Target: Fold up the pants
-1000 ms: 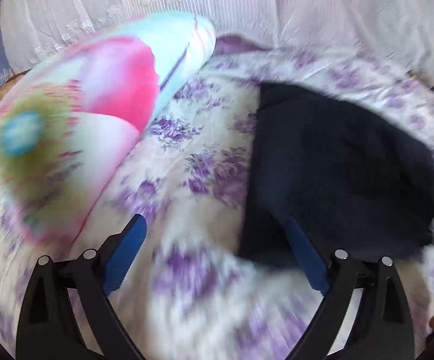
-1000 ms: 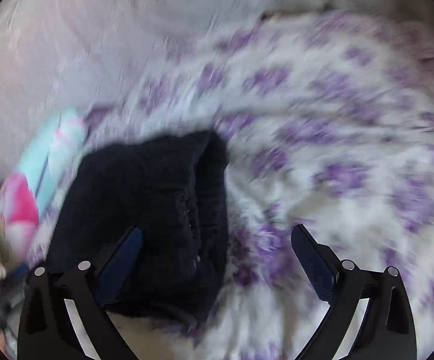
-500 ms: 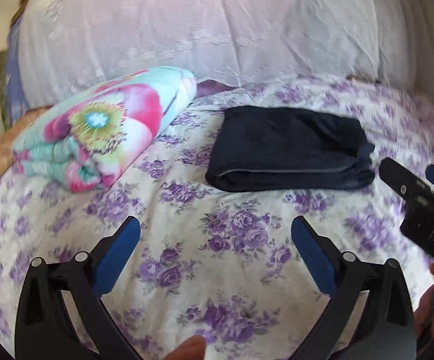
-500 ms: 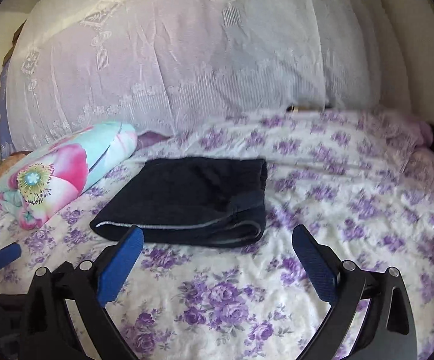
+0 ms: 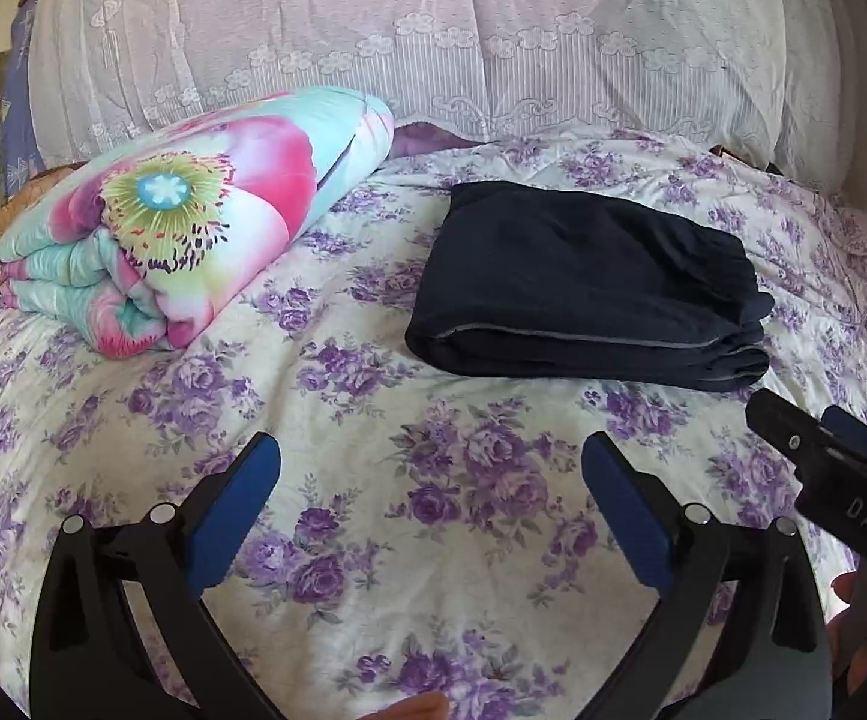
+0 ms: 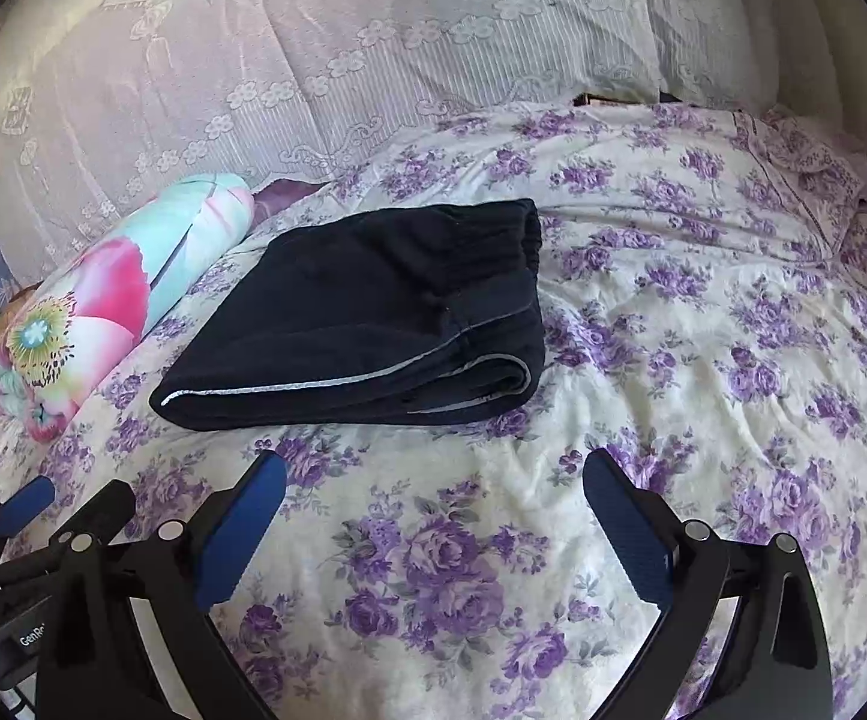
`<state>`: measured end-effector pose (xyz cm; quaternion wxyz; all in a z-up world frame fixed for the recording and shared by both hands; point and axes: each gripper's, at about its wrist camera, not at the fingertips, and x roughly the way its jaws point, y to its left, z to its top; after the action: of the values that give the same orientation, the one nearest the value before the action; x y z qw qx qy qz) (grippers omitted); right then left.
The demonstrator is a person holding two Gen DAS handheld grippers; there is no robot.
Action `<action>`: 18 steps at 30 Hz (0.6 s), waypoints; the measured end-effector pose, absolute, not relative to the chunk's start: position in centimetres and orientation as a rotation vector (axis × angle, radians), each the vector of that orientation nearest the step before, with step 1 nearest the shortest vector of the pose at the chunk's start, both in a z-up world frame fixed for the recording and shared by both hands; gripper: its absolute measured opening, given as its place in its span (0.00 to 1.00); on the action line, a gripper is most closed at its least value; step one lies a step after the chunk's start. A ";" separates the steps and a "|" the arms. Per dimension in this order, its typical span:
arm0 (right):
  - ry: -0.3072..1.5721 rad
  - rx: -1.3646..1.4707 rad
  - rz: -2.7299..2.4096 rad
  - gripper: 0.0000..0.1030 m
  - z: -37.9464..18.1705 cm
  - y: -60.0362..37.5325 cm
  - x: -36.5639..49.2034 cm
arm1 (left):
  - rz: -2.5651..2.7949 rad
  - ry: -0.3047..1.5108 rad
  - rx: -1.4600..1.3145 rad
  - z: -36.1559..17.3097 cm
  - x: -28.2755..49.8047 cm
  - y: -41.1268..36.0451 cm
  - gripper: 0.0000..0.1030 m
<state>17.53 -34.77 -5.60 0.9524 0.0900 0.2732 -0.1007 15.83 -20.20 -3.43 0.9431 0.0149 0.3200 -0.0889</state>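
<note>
The pants are lying as a compact dark bundle in the upper middle of the left wrist view, flat on the purple-flowered bedspread, with the grey side stripe showing along the near edge. In the right wrist view they are sitting left of centre, the gathered waistband turned toward the right. The layers are stacking squarely, so the folding is looking finished (or very nearly so).

The left gripper is hovering at the bottom of its frame with its blue pads spread wide and nothing between them, well apart from the pants. The right gripper is doing likewise, splayed wide and empty over bare bedspread. Both are probably being held clear of the bundle so as not to disturb the stack.

A rolled floral quilt is resting in the upper left, beside the pants but not touching them, and lace-covered pillows are filling the top of the frame.
</note>
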 end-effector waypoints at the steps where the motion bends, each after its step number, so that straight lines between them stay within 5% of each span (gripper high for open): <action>1: 0.548 0.169 -0.206 0.97 -5.5 -34.5 17.5 | -0.181 0.647 0.041 -3.4 15.7 -20.4 0.95; 18: 0.525 0.151 -0.222 0.97 -5.0 -34.5 17.1 | -0.206 0.608 0.056 -2.8 15.3 -20.9 0.95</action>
<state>17.12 -34.45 -5.02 0.9569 0.0743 0.2587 -0.1093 15.32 -20.93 -2.78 0.9486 0.0277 0.2986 -0.1010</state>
